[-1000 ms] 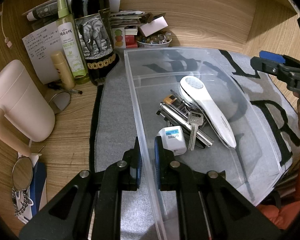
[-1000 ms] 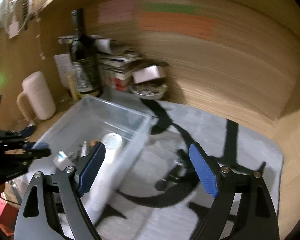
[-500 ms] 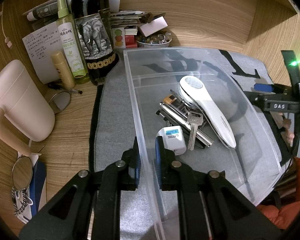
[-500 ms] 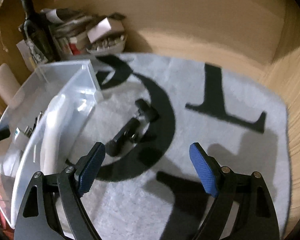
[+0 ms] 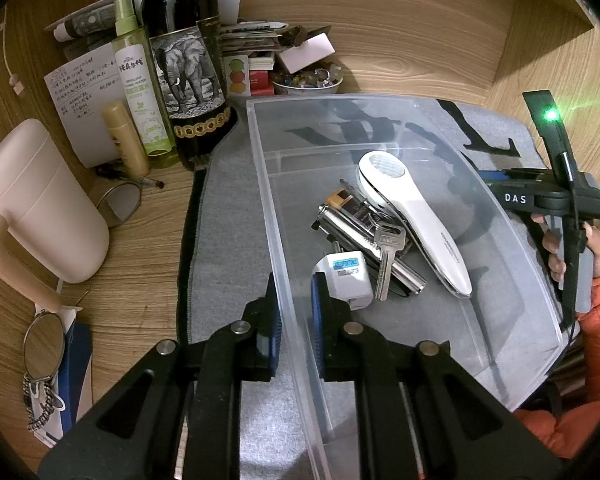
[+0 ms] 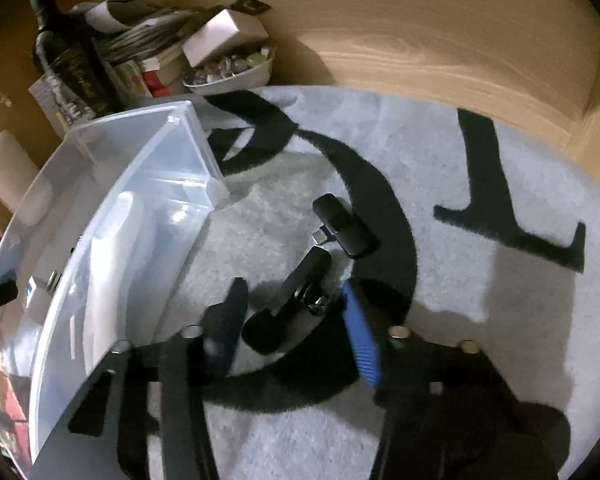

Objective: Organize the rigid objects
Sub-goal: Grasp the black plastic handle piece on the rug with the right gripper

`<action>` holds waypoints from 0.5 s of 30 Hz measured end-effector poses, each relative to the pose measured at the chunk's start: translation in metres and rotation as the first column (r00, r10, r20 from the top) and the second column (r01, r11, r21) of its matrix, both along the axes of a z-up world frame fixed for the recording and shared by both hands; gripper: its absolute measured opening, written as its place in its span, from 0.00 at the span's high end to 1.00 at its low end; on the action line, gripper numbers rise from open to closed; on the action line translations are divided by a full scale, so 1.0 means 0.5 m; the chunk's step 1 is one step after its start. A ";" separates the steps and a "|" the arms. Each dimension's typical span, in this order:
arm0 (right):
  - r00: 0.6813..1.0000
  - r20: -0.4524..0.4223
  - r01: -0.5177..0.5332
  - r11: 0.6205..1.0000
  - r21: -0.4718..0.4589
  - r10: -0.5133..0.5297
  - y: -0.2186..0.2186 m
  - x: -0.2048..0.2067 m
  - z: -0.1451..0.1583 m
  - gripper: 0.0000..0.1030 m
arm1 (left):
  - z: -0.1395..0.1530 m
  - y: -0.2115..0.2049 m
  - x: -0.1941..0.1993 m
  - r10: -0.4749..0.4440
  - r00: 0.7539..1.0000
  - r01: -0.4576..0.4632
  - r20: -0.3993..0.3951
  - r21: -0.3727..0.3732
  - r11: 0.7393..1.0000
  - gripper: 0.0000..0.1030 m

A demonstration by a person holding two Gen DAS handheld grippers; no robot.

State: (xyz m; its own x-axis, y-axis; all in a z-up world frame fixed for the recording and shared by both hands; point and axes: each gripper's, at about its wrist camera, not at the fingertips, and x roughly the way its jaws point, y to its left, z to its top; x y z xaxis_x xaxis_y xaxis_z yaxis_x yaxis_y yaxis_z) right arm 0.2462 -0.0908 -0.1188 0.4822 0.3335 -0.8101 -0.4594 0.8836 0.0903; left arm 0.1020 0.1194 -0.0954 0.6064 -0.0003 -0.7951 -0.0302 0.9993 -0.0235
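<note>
Right gripper point(image 6: 296, 320) has dropped beside bin point(image 5: 260, 184), fingers half-open, astride black tool point(image 6: 296, 280) — centre before closing. Left gripper point(image 5: 294, 320) clamps bin wall.

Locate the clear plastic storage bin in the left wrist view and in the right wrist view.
Left wrist view: the clear plastic storage bin fills centre and right; the left gripper clamps its near-left wall.
Right wrist view: the bin is on the left side, beside the right gripper.
Shared landmark: the dark wine bottle behind the bin.
</note>
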 end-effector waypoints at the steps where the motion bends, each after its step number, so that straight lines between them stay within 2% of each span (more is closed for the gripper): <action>1: 1.000 0.004 0.001 1.000 0.002 -0.001 0.000 -0.002 0.001 0.66 | 0.000 0.000 0.000 0.000 1.000 0.000 0.000 0.000 1.000 0.89; 3: 1.000 0.015 -0.008 1.000 0.010 0.008 -0.003 -0.007 0.004 0.69 | 0.000 0.000 0.000 0.000 1.000 0.000 0.000 0.001 1.000 0.89; 4: 1.000 0.020 -0.012 1.000 0.011 0.011 -0.003 -0.009 0.006 0.77 | 0.000 -0.001 -0.001 0.000 1.000 0.000 0.001 0.001 1.000 0.89; 15: 0.991 0.126 -0.055 0.998 0.014 0.052 0.007 -0.047 0.057 0.78 | -0.001 0.000 -0.001 0.001 1.000 -0.001 0.001 0.000 1.000 0.89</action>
